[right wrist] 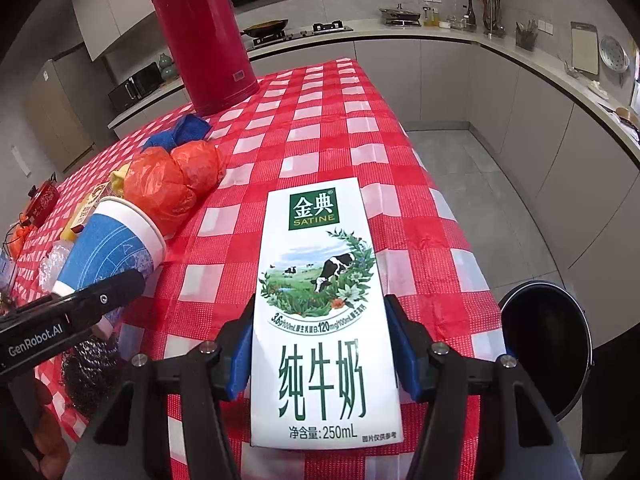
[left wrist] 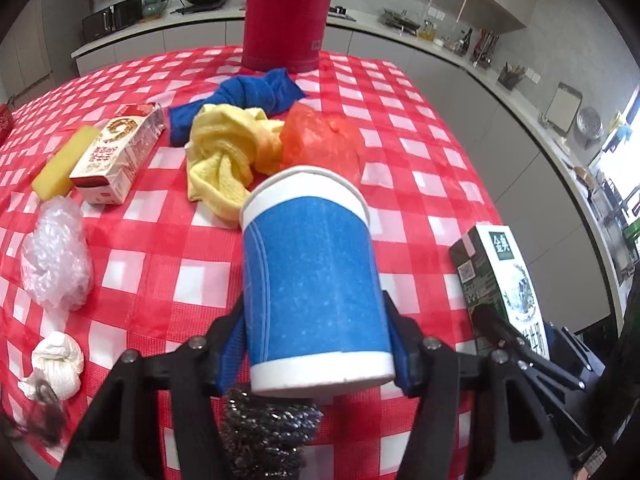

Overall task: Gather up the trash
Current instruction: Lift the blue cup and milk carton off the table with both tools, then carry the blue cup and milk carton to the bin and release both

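Two grips active, one per hand. Left gripper [left wrist: 318, 354] is clamped on the paper cup [left wrist: 310, 276]: both blue pads press the cup's sides near its base, jaws partly spread to the cup's width. In the left wrist view the cup's long axis runs away from the camera along the fingers, rim far and leaning slightly left, base nearest the camera. In the right wrist view the cup [right wrist: 108, 248] sits tilted, rim up and to the right, above the checked tablecloth [right wrist: 320, 128].

Right gripper [right wrist: 320, 348] is clamped on the milk carton [right wrist: 320, 308], pads against its two narrow edges at about mid-height, jaws partly spread. Carton's long axis lines up with the fingers, printed face toward the camera, logo end pointing away. It is held over the table's near edge; from the left wrist view the carton [left wrist: 500, 276] is off to the right of the cup, apart from it.

Black bin [right wrist: 546, 344] stands on the floor just right of the table, mouth open.

On the table: steel scourer [left wrist: 268, 420] below the cup's base, yellow cloth [left wrist: 228, 152], blue cloth [left wrist: 248, 96], orange plastic bag [left wrist: 324, 140], second carton [left wrist: 120, 156] lying flat, yellow sponge [left wrist: 64, 160] just beside it, clear plastic wrap [left wrist: 56, 260], white tissue wad [left wrist: 56, 364], red thermos [left wrist: 288, 16] upright at the far side.
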